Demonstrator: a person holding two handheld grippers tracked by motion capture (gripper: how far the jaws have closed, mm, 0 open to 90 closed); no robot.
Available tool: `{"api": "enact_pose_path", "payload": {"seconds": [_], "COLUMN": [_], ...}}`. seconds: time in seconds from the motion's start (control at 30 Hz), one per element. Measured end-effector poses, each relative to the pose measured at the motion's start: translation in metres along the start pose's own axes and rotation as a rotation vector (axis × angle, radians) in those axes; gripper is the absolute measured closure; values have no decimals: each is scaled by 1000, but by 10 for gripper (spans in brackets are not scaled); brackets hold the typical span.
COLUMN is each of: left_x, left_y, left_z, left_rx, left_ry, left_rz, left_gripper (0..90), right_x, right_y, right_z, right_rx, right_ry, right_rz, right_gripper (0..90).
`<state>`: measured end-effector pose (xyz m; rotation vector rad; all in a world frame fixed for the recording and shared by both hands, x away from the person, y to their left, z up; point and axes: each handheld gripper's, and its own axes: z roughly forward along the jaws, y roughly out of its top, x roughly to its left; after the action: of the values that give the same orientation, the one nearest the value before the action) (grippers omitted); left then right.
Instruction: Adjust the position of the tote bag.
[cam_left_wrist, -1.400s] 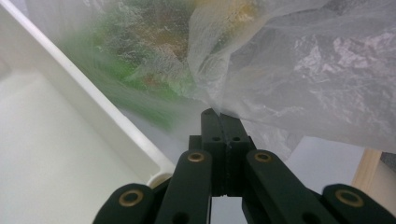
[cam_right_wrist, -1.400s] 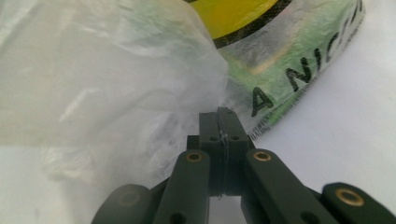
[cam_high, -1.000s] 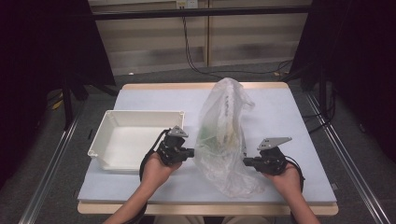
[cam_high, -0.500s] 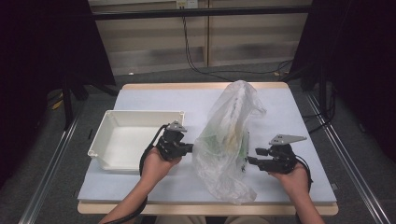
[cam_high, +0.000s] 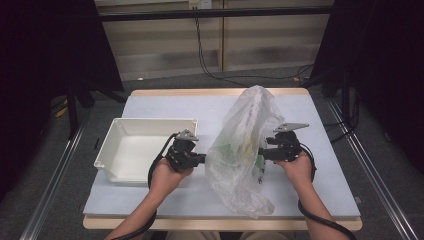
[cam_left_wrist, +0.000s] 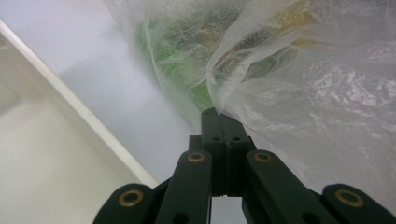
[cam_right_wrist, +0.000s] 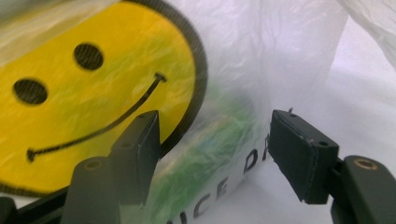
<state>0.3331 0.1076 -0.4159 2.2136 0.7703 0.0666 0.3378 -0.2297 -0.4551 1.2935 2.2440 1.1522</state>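
Since the earlier frame my right gripper (cam_high: 264, 151) has slid inward, its jaws just been opening, none pressing the plastic bag (cam_high: 244, 150) mid-table. Left gripper (cam_high: 204, 159) stays clenched on bag film beside the white tray (cam_high: 112, 150). I'd regrip near the bag mouth.

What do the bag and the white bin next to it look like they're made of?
Bag: thin translucent plastic film, glossy and crinkled, with green contents showing through. Bin: probably rigid moulded plastic, smooth matt white, with even walls and a rolled rim.
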Motion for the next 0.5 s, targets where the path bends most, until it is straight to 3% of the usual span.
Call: {"api": "enact_pose_path", "payload": {"seconds": [0.03,0.07,0.13,0.2,0.23,0.33,0.43,0.5], "left_x": [0,1,2,2,2,4,5,6], "left_y": [0,0,0,0,0,1,1,2], "left_z": [0,-1,-2,-2,-2,-3,-3,-2], "left_rx": [0,-10,-8,-9,-9,-8,-2,-17], "left_ry": [0,-2,1,4,4,5,7,-4], "left_rz": [0,-2,-4,-4,-4,-7,-12,-13], "left_gripper": [900,900,900,900,900,900,900,900], "right_x": [0,-3,-4,-3,-3,-4,-5,-6], "right_y": [0,0,0,-1,-1,-3,-6,-9], "right_z": [0,4,8,10,10,7,4,3], "right_rx": [0,-14,7,17,17,18,0,19], "right_ry": [0,18,32,39,39,64,72,91], "right_rz": [0,24,25,-1,-1,11,10,11], "right_gripper": [341,380,471,639,639,858,900,900]}}
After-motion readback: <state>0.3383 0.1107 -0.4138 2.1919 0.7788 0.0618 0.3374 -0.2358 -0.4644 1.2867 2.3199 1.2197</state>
